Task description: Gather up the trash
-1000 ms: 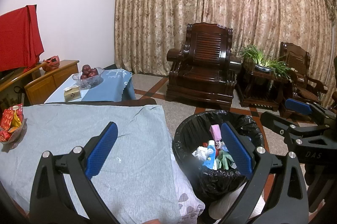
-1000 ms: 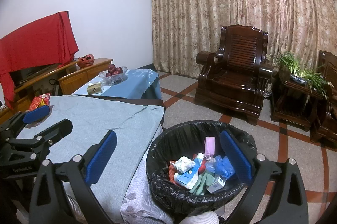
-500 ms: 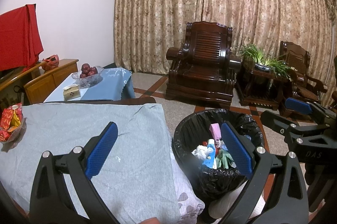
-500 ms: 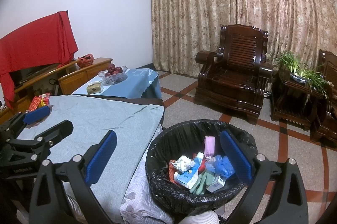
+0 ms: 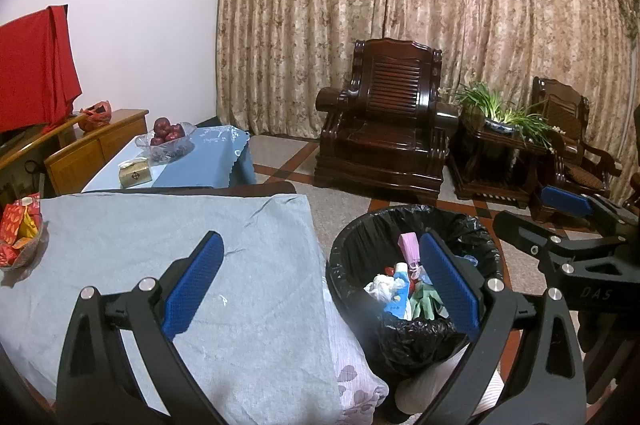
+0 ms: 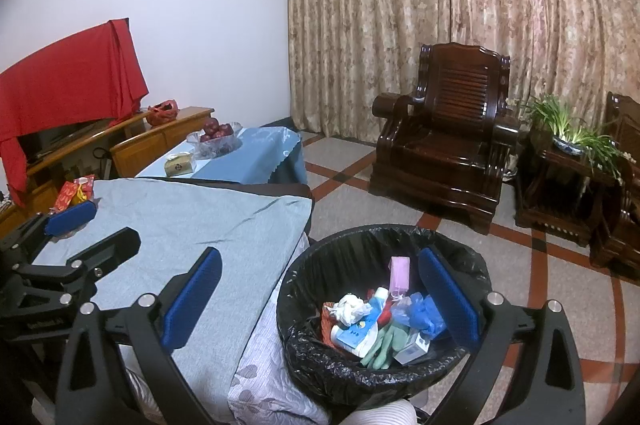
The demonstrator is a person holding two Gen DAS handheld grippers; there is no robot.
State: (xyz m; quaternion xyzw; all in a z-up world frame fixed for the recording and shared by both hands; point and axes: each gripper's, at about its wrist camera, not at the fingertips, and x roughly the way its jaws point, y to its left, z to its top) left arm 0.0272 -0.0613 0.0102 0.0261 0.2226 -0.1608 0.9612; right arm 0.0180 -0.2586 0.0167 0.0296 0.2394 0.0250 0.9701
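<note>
A black-lined trash bin [image 5: 348, 249] [image 6: 304, 305] stands on the floor beside the table's right edge. Inside it lies mixed trash [image 6: 376, 321] [image 5: 400, 289]: crumpled paper, a pink box, a green glove, blue plastic, small cartons. My left gripper [image 5: 320, 281] is open and empty, spanning the table's cloth edge and the bin. My right gripper [image 6: 320, 299] is open and empty as well, hovering over the bin's near side. Each gripper shows in the other's view, the right gripper [image 5: 568, 209] at right and the left gripper [image 6: 72, 217] at left.
A grey cloth [image 5: 168, 245] covers the table. A dish of red and yellow packets [image 5: 20, 237] sits at its far left. Beyond stand a blue-clothed low table [image 5: 216, 149] with an apple bowl [image 5: 166, 137] and tissue box [image 5: 135, 173], dark wooden armchairs [image 5: 392, 117], a plant stand [image 5: 500, 137].
Both views have drifted only slightly; the grippers stay open and empty, and the bin and its contents have not moved.
</note>
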